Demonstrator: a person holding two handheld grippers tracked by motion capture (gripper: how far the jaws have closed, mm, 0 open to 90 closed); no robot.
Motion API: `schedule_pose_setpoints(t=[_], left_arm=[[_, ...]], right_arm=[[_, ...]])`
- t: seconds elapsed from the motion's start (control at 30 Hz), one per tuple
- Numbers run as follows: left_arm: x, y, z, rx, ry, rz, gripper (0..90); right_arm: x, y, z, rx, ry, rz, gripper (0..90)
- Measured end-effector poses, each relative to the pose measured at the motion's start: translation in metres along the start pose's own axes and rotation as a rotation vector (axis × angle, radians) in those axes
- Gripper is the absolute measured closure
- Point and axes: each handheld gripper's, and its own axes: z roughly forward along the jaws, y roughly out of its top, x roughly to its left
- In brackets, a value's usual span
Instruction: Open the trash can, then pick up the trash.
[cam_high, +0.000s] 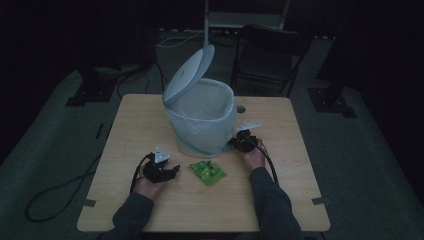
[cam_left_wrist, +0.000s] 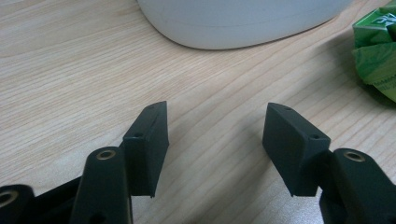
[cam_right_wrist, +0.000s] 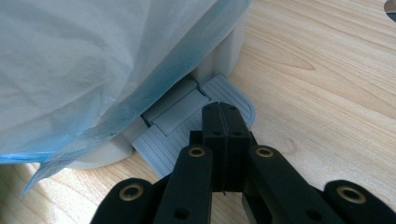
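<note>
A white pedal bin (cam_high: 202, 122) lined with a pale blue bag stands mid-table, its round lid (cam_high: 189, 75) tipped up. My right gripper (cam_right_wrist: 223, 112) is shut with nothing between its jaws, and its tips rest on the ribbed grey foot pedal (cam_right_wrist: 159, 144) at the bin's base (cam_right_wrist: 100, 156). In the high view that right gripper (cam_high: 239, 142) sits at the bin's right side. A crumpled green wrapper (cam_high: 207, 172) lies in front of the bin. My left gripper (cam_high: 172, 172) rests on the table left of the wrapper (cam_left_wrist: 376, 53), open and empty, jaws (cam_left_wrist: 217, 128) apart over bare wood.
The wooden table (cam_high: 135, 125) has bare wood to the left and right of the bin. A dark folding chair (cam_high: 267, 52) stands behind the table. Cables trail over the floor (cam_high: 55, 195) at left. A small dark hole (cam_high: 241, 108) marks the tabletop behind the bin.
</note>
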Motion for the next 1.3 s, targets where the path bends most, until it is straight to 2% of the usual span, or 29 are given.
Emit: schedule_pose_setpoints(t=[0.1,0.2,0.3,0.57,0.67,0.8,1.0,1.07,1.13,1.3], left_arm=[[-0.001,0.0,0.0,-0.004,-0.009,0.006,42.9],[-0.003,0.0,-0.002,0.007,-0.029,0.016,49.6],[-0.006,0.003,-0.005,0.002,-0.075,0.022,51.4],[-0.016,0.014,-0.02,-0.079,-0.178,0.018,51.3],[-0.019,0.017,-0.025,-0.106,-0.23,0.014,51.1],[-0.025,0.022,-0.025,-0.111,-0.282,0.016,50.9],[-0.038,0.028,-0.014,-0.088,-0.312,0.033,51.0],[-0.04,0.031,-0.011,-0.082,-0.308,0.029,51.3],[-0.042,0.034,-0.007,-0.061,-0.28,0.031,56.2],[-0.045,0.034,-0.001,-0.037,-0.255,0.044,70.3]], right_arm=[[0.0,0.0,0.0,0.0,-0.001,0.0,90.0],[0.0,-0.001,0.0,-0.003,-0.002,0.001,90.0],[0.0,-0.001,0.0,-0.003,-0.001,-0.001,90.0],[0.0,-0.001,0.0,-0.005,0.001,0.002,90.0],[0.0,-0.001,0.0,-0.003,-0.002,-0.001,90.0],[0.0,0.0,0.0,-0.001,-0.001,-0.004,90.0],[0.0,0.0,0.0,-0.001,0.0,-0.005,90.0],[0.0,0.0,0.0,-0.001,0.001,-0.005,90.0],[0.0,0.0,0.0,-0.002,0.001,-0.004,90.0],[0.0,0.0,0.0,-0.002,-0.002,-0.008,90.0]])
